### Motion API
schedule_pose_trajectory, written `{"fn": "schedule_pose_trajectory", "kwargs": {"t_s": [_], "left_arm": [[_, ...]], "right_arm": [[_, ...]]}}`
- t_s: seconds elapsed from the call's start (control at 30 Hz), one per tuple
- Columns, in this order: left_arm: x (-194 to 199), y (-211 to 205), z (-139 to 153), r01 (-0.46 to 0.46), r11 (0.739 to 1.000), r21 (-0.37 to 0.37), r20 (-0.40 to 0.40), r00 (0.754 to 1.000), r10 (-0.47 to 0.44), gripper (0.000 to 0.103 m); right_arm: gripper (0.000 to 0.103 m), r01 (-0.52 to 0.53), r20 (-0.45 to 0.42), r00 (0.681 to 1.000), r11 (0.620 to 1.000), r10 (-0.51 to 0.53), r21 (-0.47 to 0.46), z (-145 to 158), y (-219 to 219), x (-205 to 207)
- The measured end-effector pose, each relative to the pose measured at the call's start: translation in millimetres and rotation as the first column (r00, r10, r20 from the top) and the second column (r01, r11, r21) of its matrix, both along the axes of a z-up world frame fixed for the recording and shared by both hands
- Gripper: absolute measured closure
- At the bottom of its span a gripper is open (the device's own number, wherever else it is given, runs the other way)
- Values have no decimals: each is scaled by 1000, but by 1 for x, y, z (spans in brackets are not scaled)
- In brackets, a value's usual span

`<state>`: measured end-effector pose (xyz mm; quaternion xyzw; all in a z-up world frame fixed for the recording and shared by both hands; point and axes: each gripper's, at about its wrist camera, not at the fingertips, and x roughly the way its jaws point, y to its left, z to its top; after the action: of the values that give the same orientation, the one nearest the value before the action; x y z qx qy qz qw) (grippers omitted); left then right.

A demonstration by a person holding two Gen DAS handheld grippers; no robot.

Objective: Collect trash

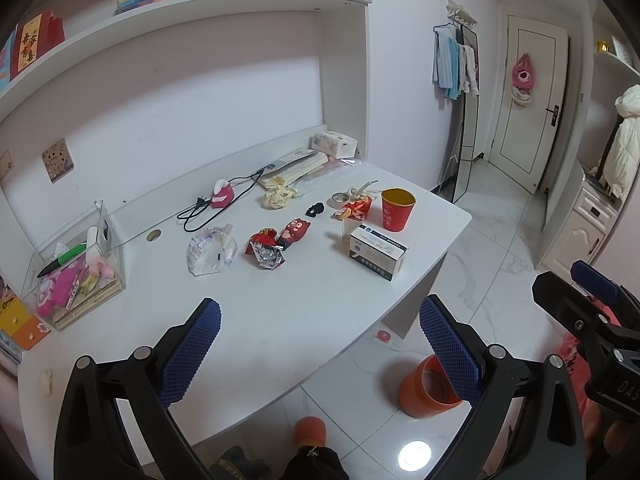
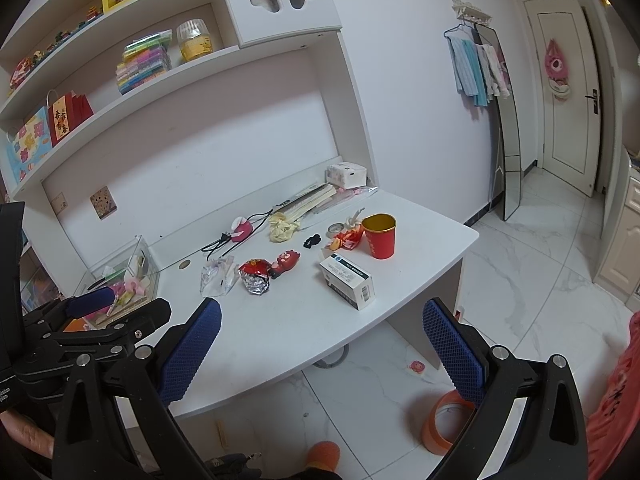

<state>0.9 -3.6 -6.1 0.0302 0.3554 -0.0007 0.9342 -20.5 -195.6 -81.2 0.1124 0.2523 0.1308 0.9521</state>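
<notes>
- Left gripper [image 1: 320,354] hangs released above the near edge of the surface [image 1: 280,320], jaws wide, nothing between them; right gripper [image 2: 322,354] is released too, off the near right corner
- Far left on the surface, a clear box [image 1: 72,268] holds pens and pink bits; probably not trash
- Right of it, the trash lies mid-surface: a crumpled clear wrapper [image 1: 212,250], then a foil wrapper [image 1: 266,250] touching a small red figure [image 1: 294,232], with a yellowish paper wad [image 1: 280,196] farther back
- Judgement: the step is the approach to the first piece; the clear wrapper is the nearest for the left gripper. Come down over its bulk and pinch a raised fold, since thin film can slip
- The foil needs a pinch clear of the figure
- Far right, a white carton [image 1: 376,252] and a red cup [image 1: 396,210] carry print too small to read
- The orange bin [image 1: 428,388] stands on the floor, near right, below the surface edge
- On the shelf, a red bag [image 2: 64,118] shows gold Chinese characters, not clearly legible
</notes>
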Motion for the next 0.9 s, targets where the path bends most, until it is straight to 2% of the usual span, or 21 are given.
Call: {"fn": "schedule_pose_trajectory", "kwargs": {"t_s": [0.6, 0.9], "left_arm": [[7, 3, -4, 8, 1000, -5, -1, 1000, -8, 5], [23, 7, -6, 4, 999, 44, -18, 1000, -3, 5]], "right_arm": [[5, 0, -13, 1000, 1000, 0, -8, -2, 4, 10], [5, -21, -29, 999, 1000, 20, -13, -1, 13, 29]]}}
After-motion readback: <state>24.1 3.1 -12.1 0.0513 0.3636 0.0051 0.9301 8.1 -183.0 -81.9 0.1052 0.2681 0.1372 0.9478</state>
